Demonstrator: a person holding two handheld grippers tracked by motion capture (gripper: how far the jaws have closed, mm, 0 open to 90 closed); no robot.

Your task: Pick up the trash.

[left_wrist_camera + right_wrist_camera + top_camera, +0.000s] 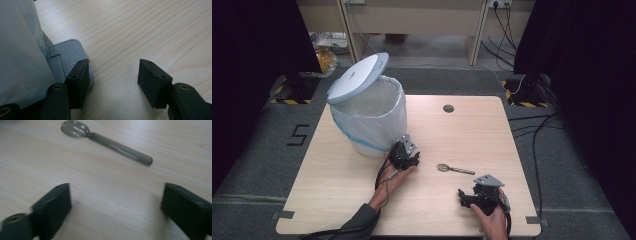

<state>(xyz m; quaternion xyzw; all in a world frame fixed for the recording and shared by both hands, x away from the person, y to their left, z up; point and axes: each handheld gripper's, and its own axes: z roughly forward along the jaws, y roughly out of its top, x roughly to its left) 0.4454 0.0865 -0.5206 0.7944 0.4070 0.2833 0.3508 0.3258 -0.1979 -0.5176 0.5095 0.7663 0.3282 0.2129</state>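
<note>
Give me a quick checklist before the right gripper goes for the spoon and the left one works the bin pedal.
1. Bin lid raised: ok.
2. Left gripper jaws apart, one pad over the pedal; pressing it: cannot tell.
3. Right gripper open, nothing between the jaws: ok.
4. Spoon lying flat on the table, apart from the right gripper: ok.
5. Bag lining the bin: ok.

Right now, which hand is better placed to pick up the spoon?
Right. The right gripper sits open nearest the metal spoon with the dark handle, which lies just ahead of its jaws. The left gripper is at the white pedal bin, one jaw on its grey foot pedal.
</note>
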